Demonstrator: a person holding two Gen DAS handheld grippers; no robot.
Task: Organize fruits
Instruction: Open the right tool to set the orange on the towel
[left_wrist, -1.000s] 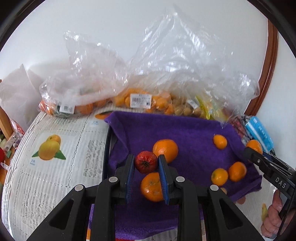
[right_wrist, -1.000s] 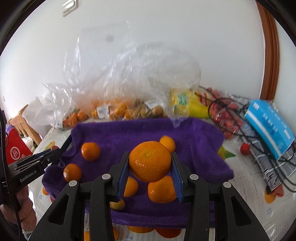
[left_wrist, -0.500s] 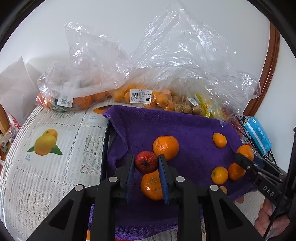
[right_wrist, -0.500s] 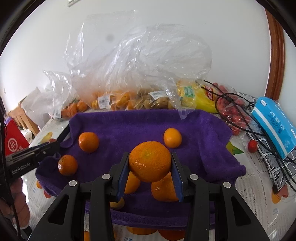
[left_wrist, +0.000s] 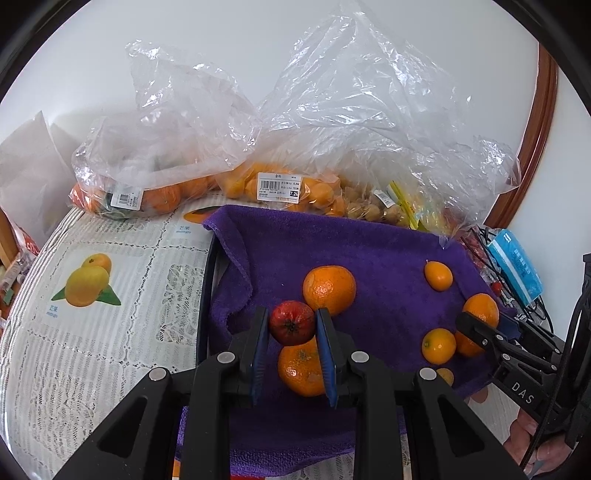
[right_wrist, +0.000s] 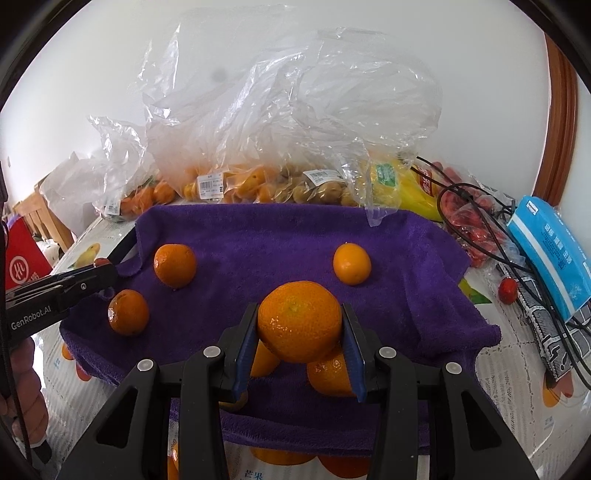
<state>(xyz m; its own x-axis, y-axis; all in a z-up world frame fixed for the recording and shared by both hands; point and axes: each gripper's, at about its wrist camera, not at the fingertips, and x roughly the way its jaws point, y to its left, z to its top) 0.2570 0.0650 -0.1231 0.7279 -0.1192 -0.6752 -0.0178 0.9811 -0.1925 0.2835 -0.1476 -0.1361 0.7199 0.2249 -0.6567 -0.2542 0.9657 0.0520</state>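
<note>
My left gripper (left_wrist: 290, 326) is shut on a small red fruit (left_wrist: 291, 322) above the left part of the purple towel (left_wrist: 369, 251). Two oranges lie close by, one beyond it (left_wrist: 329, 288) and one below it (left_wrist: 301, 367). My right gripper (right_wrist: 299, 325) is shut on a big orange (right_wrist: 298, 321) above the towel's (right_wrist: 258, 251) near edge. Loose oranges (right_wrist: 174, 264) (right_wrist: 351, 263) (right_wrist: 128, 312) lie on the towel. The right gripper shows at the right of the left wrist view (left_wrist: 476, 325); the left gripper shows at the left of the right wrist view (right_wrist: 107, 273).
Clear plastic bags of oranges and small fruit (left_wrist: 280, 188) (right_wrist: 255, 184) line the wall behind the towel. A blue box (right_wrist: 550, 251), black cables (right_wrist: 480, 221) and a bag of red fruit (right_wrist: 469, 221) lie right. The printed tablecloth (left_wrist: 110, 288) lies left.
Both grippers have moved forward over the towel, still holding their fruit. The bags and the towel's far oranges look closer. Grips are unchanged.
</note>
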